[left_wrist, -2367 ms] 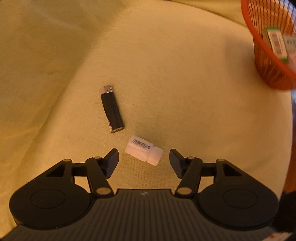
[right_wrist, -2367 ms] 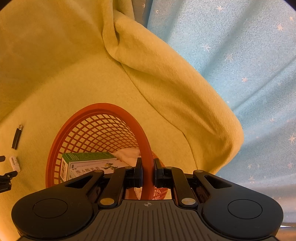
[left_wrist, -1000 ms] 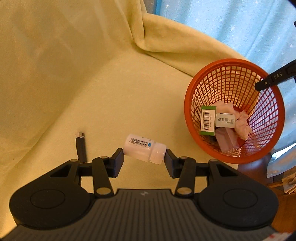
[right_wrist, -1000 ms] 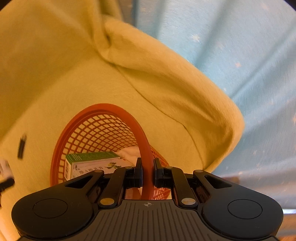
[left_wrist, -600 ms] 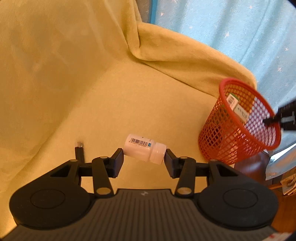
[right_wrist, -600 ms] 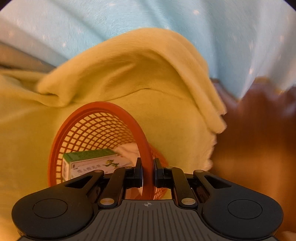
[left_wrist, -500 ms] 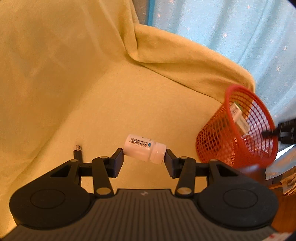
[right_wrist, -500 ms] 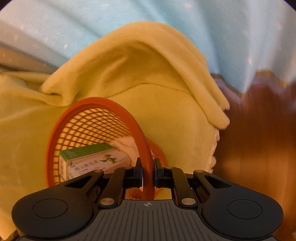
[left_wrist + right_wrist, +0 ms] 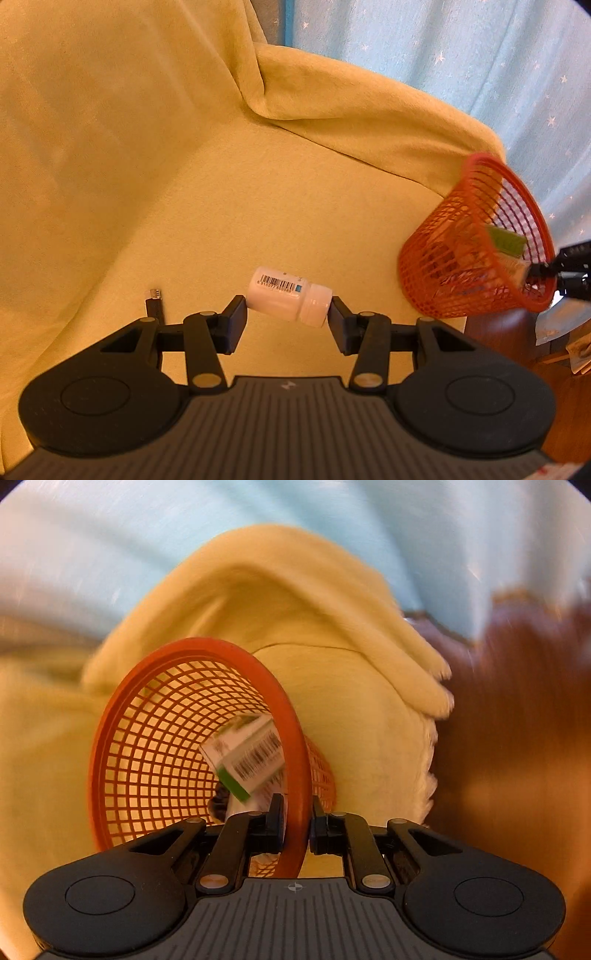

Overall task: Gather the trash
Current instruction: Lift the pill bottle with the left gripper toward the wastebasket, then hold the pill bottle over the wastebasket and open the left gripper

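the left gripper (image 9: 286,319) is clamping a white pill bottle (image 9: 289,301) end to end above the yellow blanket (image 9: 184,184). the right gripper (image 9: 296,825) is pinching the rim of the tilted orange basket (image 9: 122,709), which is holding a green-and-white box (image 9: 247,762).

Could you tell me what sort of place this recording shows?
Probably a living room or bedroom at home: a yellow blanket draped over a sofa-like seat, a star-patterned blue curtain behind it, and wooden flooring.

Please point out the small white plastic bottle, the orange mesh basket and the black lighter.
Small white plastic bottle (image 9: 280,297): left wrist view, on its barcode label.
Orange mesh plastic basket (image 9: 291,716): right wrist view, on its rim.
Black lighter (image 9: 154,306): left wrist view, on its visible upper body.
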Demonstrator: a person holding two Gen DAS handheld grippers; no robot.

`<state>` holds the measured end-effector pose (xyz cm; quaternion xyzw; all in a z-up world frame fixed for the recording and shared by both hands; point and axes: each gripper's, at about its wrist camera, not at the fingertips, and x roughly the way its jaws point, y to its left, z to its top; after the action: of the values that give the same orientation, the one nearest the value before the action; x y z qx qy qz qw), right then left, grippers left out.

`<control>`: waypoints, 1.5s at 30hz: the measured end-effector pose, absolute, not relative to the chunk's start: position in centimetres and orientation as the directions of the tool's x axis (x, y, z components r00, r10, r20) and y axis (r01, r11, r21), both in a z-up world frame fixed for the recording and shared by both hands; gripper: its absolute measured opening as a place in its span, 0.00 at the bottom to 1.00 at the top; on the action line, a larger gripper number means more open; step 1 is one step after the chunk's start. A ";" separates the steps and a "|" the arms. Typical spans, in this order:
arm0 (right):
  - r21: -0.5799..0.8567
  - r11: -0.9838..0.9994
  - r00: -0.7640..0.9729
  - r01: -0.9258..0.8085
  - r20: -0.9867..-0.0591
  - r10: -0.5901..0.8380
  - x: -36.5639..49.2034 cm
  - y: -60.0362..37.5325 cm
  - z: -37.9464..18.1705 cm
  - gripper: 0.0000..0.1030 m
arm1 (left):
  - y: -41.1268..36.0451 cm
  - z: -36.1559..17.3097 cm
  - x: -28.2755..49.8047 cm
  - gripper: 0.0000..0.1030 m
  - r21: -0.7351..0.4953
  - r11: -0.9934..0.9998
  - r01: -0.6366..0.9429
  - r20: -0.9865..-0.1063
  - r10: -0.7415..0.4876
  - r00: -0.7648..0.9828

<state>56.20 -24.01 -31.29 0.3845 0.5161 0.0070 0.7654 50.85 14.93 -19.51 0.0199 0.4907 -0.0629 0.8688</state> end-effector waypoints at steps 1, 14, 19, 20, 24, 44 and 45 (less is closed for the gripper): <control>0.564 0.742 0.450 0.362 -0.803 0.391 56.8 -23.1 -30.7 0.09 | 14.9 -19.4 50.7 0.41 -0.025 0.991 0.129 -0.855 -0.088 0.512; 0.274 0.947 0.305 0.166 -0.928 0.215 65.1 -14.1 -26.0 0.09 | 13.8 -18.2 51.2 0.41 -0.038 0.983 0.179 -0.825 -0.132 0.549; 0.228 0.967 0.293 0.111 -0.938 0.187 66.8 -12.1 -25.5 0.09 | 12.7 -17.6 52.2 0.41 -0.051 0.977 0.206 -0.810 -0.161 0.564; 0.225 0.969 0.295 0.106 -0.937 0.186 67.0 -12.0 -25.5 0.08 | 12.5 -17.5 52.4 0.41 -0.054 0.976 0.213 -0.806 -0.169 0.567; 0.221 0.970 0.288 0.103 -0.940 0.184 67.7 -12.0 -25.4 0.08 | 11.3 -17.1 53.4 0.41 -0.059 0.967 0.247 -0.792 -0.196 0.578; 0.161 0.987 0.295 -0.016 -0.942 0.158 67.4 -10.3 -24.6 0.08 | 7.9 -16.4 55.1 0.41 -0.071 0.943 0.324 -0.777 -0.256 0.575; 0.160 0.987 0.296 -0.016 -0.942 0.158 67.3 -10.3 -24.6 0.08 | 7.9 -16.4 55.2 0.41 -0.074 0.943 0.325 -0.776 -0.259 0.575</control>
<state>67.35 -10.35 -24.57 0.0598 0.5909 0.0541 0.8027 55.17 7.89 -16.38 0.0382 0.4307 -0.1648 0.8865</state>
